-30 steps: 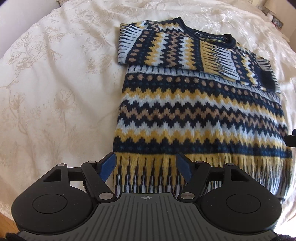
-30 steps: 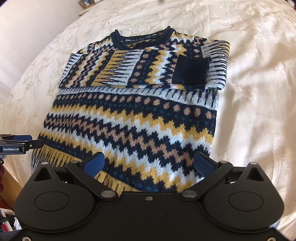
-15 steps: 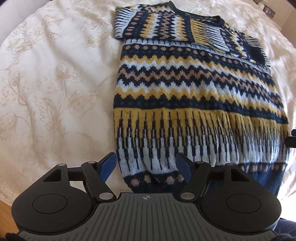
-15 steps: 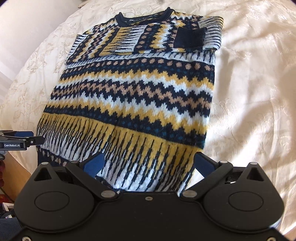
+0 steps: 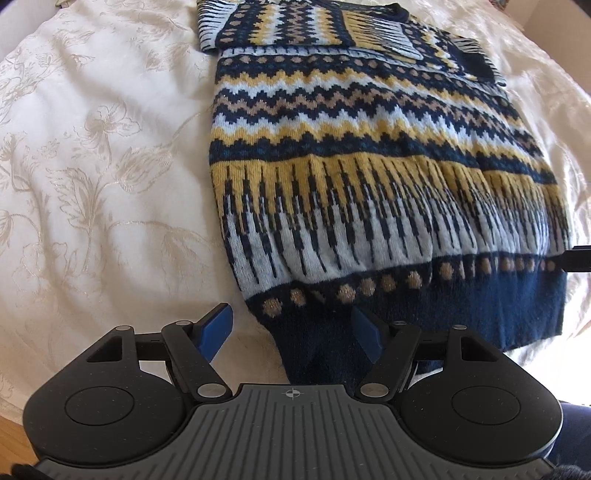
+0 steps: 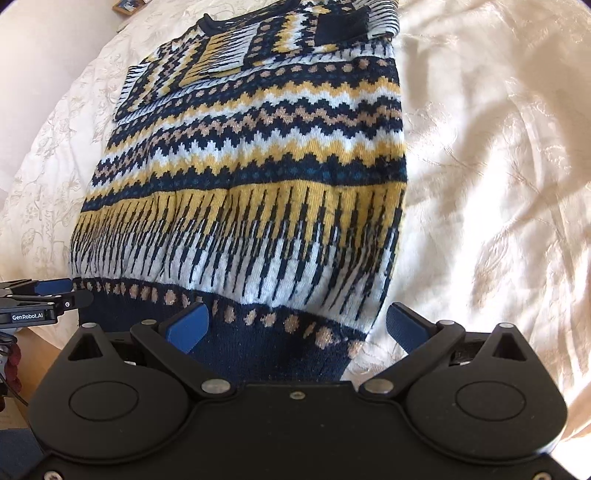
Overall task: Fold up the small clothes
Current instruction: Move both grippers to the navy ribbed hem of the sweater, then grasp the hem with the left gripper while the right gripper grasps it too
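Both tongs have pulled back toward the near end of the sweater [image 5: 369,177]. A moment ago they hung over its middle stripes. Now the dark blue hem [image 5: 480,306] shows in both views, so the bottom corners are within reach. That looks like the start of the next fold, bottom up to the top.

The sweater lies flat on the bed [image 5: 92,166]. Its sleeves are already folded across the chest, near the collar [image 6: 207,22] at the far end.

The left tongs [image 5: 291,332] are wide open and hold nothing. The left bottom corner of the hem sits between the two blue tips. The right tongs [image 6: 297,325] are wide open too, and empty. The right bottom corner of the hem sits in their gap.

The hem reaches the near edge of the bed and seems to droop over it a little. A bit of wood floor [image 5: 14,432] shows below that edge. There is lots of bare cover on both sides of the sweater, so the tongs have room to lift and swing the hem forward. The cloth is thick and soft, so each grip may need to catch both layers.
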`<act>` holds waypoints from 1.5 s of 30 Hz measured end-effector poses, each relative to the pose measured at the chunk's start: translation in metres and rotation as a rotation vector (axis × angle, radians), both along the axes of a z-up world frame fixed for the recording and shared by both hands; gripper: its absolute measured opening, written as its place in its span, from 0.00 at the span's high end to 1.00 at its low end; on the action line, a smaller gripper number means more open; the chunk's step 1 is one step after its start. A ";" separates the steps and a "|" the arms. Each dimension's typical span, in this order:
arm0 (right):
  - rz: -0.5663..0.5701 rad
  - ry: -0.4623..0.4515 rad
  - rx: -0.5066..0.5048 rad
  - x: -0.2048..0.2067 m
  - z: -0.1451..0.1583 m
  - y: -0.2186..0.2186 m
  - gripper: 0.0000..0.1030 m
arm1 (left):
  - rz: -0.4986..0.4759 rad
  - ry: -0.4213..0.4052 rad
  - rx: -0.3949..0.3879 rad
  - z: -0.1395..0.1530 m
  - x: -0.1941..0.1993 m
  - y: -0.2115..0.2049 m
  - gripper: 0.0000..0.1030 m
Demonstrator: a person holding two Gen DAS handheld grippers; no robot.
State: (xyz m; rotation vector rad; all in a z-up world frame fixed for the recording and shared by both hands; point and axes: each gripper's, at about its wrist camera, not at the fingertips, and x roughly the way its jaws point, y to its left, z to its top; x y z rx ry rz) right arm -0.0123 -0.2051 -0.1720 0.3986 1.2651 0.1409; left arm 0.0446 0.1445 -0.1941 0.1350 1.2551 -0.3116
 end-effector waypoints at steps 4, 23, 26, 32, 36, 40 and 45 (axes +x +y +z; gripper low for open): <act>-0.006 0.020 0.014 -0.007 -0.008 0.003 0.01 | -0.018 0.005 -0.007 -0.009 -0.005 0.002 0.33; 0.000 0.015 0.064 -0.027 -0.040 0.023 0.00 | 0.020 0.001 -0.063 -0.025 -0.011 0.011 0.32; -0.013 0.001 0.072 -0.028 -0.041 0.022 0.00 | 0.028 0.001 -0.067 -0.025 -0.012 0.012 0.32; -0.050 -0.042 0.112 -0.036 -0.044 0.014 0.00 | 0.017 0.008 -0.097 -0.025 -0.014 0.011 0.34; -0.087 -0.052 0.138 -0.038 -0.045 0.010 0.00 | -0.001 0.014 -0.129 -0.025 -0.015 0.010 0.40; -0.083 -0.044 0.123 -0.035 -0.044 0.012 0.00 | 0.003 0.011 -0.155 -0.025 -0.015 0.012 0.47; -0.076 -0.039 0.109 -0.034 -0.045 0.015 0.00 | -0.004 0.008 -0.179 -0.023 -0.016 0.015 0.61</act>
